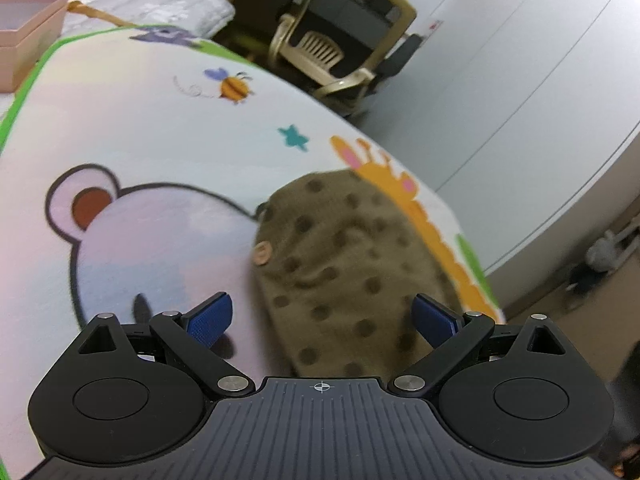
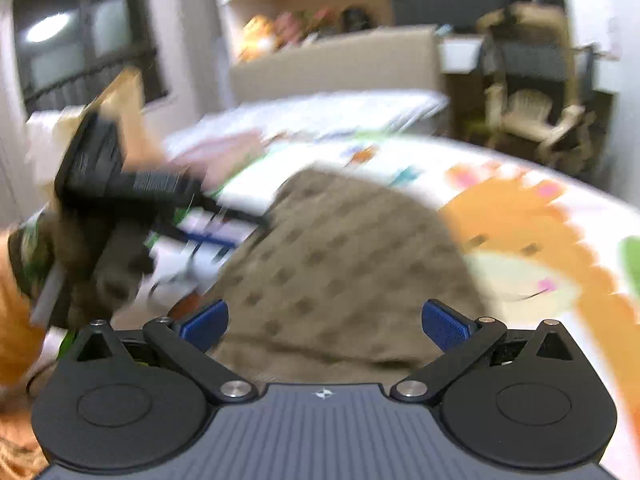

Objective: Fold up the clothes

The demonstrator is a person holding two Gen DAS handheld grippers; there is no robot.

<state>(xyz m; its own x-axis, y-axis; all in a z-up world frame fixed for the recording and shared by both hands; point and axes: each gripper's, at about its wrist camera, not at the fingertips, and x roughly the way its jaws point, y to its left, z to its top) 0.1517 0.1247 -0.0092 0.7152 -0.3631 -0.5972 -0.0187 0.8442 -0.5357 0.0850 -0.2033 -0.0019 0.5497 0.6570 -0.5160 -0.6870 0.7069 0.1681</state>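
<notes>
Left wrist view: left gripper (image 1: 322,320) wide, dotted olive garment (image 1: 340,264) lying ahead between fingers; right gripper (image 2: 324,326) likewise wide.

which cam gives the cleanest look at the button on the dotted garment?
Left wrist. The round button sits sharp enough to pick out at the left edge of the olive dotted garment, ahead of the open left gripper. Right wrist view is motion-blurred: the garment fills its middle, but no button can be made out.

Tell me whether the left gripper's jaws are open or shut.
Open: the left gripper has its blue pads spread wide, nothing clamped, with the spotted garment lying between them.
</notes>
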